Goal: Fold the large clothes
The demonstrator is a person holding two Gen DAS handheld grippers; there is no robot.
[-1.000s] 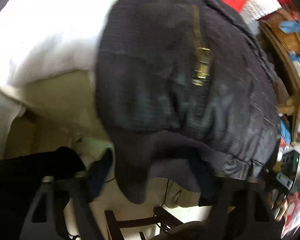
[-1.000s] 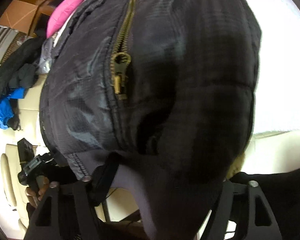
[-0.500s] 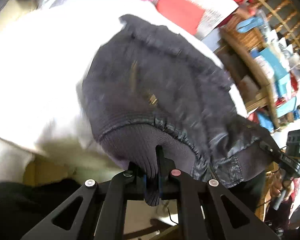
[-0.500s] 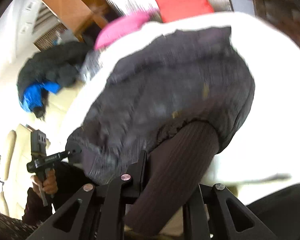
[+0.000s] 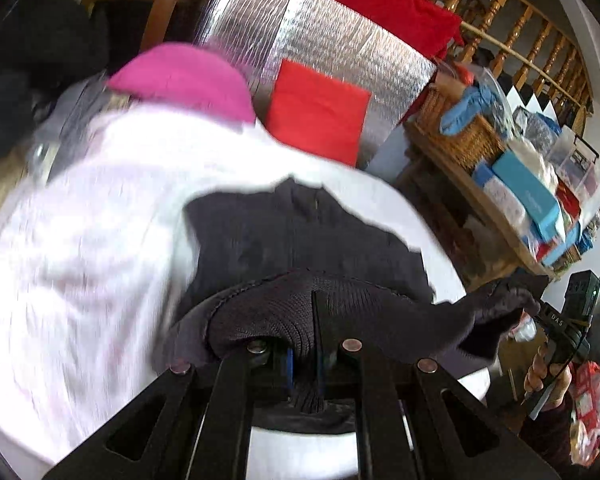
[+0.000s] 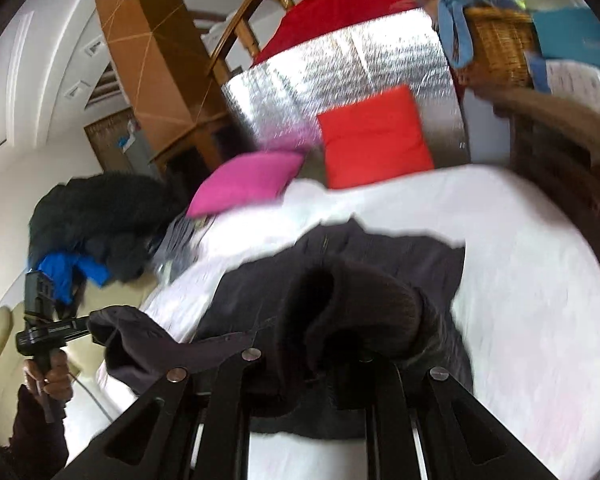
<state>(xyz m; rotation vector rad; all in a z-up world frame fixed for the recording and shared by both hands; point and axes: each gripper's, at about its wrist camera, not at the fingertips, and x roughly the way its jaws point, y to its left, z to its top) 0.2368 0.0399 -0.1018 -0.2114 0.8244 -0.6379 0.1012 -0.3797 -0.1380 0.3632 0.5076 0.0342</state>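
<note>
A dark quilted jacket [image 5: 300, 236] lies on a bed's white sheet [image 5: 80, 260], its near end lifted off the bed. My left gripper [image 5: 304, 360] is shut on the jacket's ribbed knit hem [image 5: 260, 316], which bunches over the fingers. In the right wrist view, my right gripper [image 6: 312, 356] is shut on another stretch of ribbed hem [image 6: 364, 300], and fabric hides its fingertips. Each view shows the other gripper clamped on the hem: the right gripper [image 5: 540, 312] at the right edge, the left gripper [image 6: 86, 326] at the left, each held by a hand.
A pink pillow [image 6: 248, 180] and a red pillow [image 6: 376, 136] lie at the head of the bed against a silver foil panel [image 5: 340, 44]. Dark and blue clothes [image 6: 92, 232] are piled at the left. A shelf with a wicker basket [image 5: 468, 140] and boxes stands at the right.
Both grippers went from open around the hem to shut on it. They then rose, lifting the jacket's near end, so the bed and room behind came into view.
</note>
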